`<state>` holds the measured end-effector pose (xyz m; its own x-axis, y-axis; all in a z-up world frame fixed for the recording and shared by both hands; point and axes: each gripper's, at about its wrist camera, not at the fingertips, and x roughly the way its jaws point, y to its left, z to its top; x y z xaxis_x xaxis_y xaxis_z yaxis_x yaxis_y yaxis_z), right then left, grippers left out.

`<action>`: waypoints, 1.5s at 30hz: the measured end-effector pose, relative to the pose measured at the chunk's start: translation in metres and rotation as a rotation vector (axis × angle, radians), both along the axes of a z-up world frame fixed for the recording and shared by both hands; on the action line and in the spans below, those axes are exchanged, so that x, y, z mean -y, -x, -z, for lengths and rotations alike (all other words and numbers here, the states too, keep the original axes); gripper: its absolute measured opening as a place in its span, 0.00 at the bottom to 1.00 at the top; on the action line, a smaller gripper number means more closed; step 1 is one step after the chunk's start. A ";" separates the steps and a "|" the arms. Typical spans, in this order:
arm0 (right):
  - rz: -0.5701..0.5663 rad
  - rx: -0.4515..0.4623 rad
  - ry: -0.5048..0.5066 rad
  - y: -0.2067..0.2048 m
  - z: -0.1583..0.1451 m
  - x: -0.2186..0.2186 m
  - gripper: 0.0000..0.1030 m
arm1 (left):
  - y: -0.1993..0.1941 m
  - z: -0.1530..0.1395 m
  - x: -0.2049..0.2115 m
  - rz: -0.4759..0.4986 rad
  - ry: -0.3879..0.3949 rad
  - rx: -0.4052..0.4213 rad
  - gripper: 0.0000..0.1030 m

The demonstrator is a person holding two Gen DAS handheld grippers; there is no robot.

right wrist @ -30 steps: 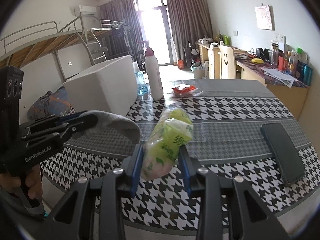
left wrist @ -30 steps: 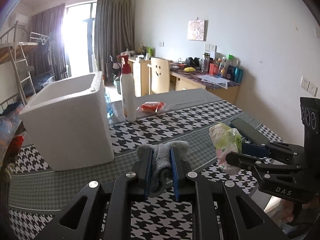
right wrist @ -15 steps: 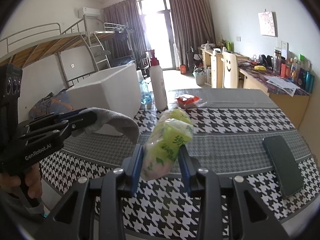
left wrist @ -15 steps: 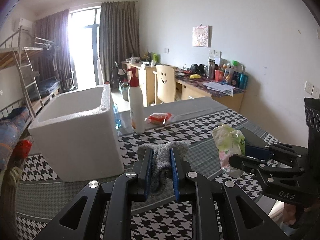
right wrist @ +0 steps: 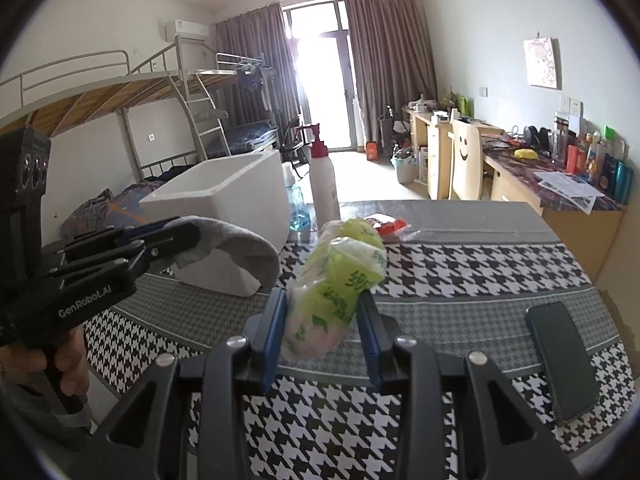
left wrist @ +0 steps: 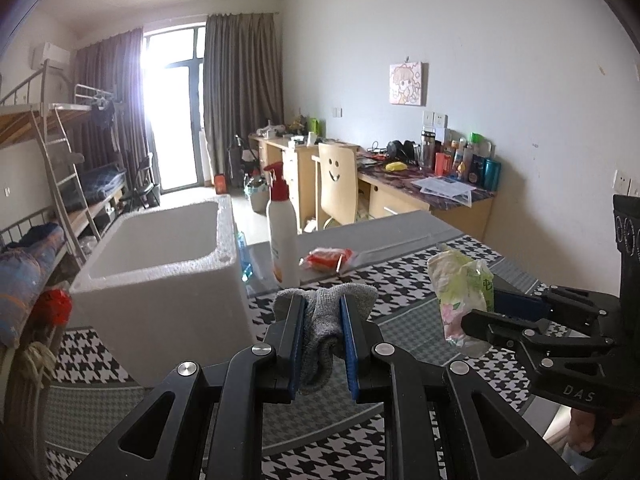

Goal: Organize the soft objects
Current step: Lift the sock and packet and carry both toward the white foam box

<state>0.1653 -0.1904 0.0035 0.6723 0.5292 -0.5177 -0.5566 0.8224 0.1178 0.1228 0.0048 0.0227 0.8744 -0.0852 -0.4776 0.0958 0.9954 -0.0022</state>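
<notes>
My left gripper [left wrist: 322, 322] is shut on a grey sock [left wrist: 320, 328] and holds it above the houndstooth table, just right of the white foam box [left wrist: 160, 280]. The sock also shows in the right wrist view [right wrist: 240, 246], draped from the left gripper [right wrist: 188, 238]. My right gripper [right wrist: 322, 320] is shut on a green and pink tissue pack [right wrist: 338, 284], held above the table's middle. The pack also shows in the left wrist view [left wrist: 460, 296], to the right of the sock.
A white pump bottle [left wrist: 282, 236] with a red top and a red packet [left wrist: 326, 258] lie behind the box opening. A blue bottle [right wrist: 296, 208] stands by the box. A dark phone [right wrist: 562, 356] lies at the table's right. Desk, chair and bunk beds stand beyond.
Both grippers have risen with their loads; the foam box opening now shows more from above. Both grips are unchanged.
</notes>
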 end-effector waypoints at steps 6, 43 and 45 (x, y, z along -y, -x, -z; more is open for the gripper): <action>-0.005 0.018 -0.009 -0.004 -0.010 -0.001 0.39 | -0.009 -0.008 -0.002 -0.020 -0.020 0.015 0.18; 0.015 0.098 -0.028 -0.041 -0.060 -0.017 0.39 | -0.046 -0.056 -0.013 -0.041 -0.049 0.105 0.18; 0.003 0.099 -0.027 -0.043 -0.062 -0.022 0.39 | -0.047 -0.060 -0.016 -0.048 -0.048 0.113 0.18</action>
<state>0.2087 -0.1687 0.0655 0.7210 0.5400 -0.4343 -0.5640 0.8214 0.0849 0.1702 0.0209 0.0824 0.9253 -0.0207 -0.3787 0.0444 0.9975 0.0540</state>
